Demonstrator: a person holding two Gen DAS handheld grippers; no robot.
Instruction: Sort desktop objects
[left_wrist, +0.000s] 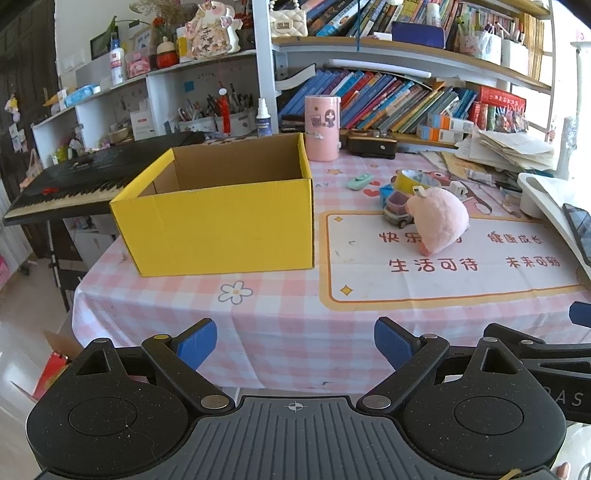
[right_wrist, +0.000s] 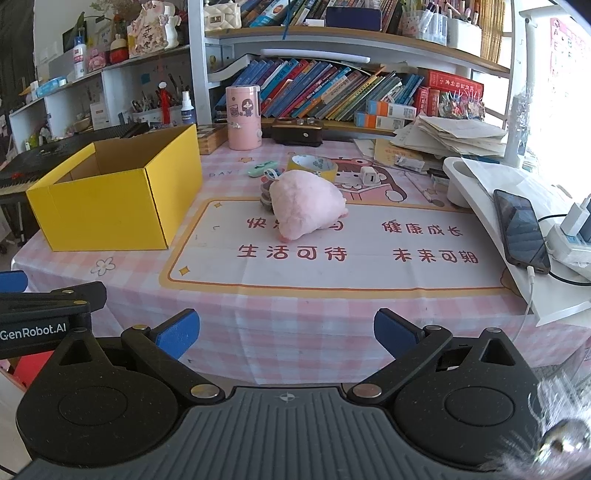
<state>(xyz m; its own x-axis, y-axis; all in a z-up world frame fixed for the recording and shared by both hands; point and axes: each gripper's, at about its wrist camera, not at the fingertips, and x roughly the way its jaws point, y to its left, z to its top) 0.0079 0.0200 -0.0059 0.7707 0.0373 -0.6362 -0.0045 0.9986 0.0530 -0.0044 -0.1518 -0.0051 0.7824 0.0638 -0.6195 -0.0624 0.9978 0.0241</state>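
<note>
An open, empty yellow cardboard box (left_wrist: 221, 225) (right_wrist: 110, 210) stands on the left of the pink checked tablecloth. To its right lies a pink plush toy (left_wrist: 441, 223) (right_wrist: 304, 208), with a small toy car (left_wrist: 397, 216), a yellow tape roll (left_wrist: 415, 179) (right_wrist: 314, 166), a mint green small item (left_wrist: 360, 181) (right_wrist: 260, 169) and a white charger plug (right_wrist: 369, 174) around it. My left gripper (left_wrist: 295, 345) is open and empty at the table's front edge. My right gripper (right_wrist: 284, 332) is open and empty, also at the front edge.
A pink cylindrical tin (left_wrist: 322, 127) (right_wrist: 243, 116) and a dark case (right_wrist: 297, 131) stand at the back before book shelves. A keyboard (left_wrist: 74, 184) lies left of the box. A paper stack (right_wrist: 454, 136), a white stand (right_wrist: 465, 181) and a phone (right_wrist: 521, 230) are on the right.
</note>
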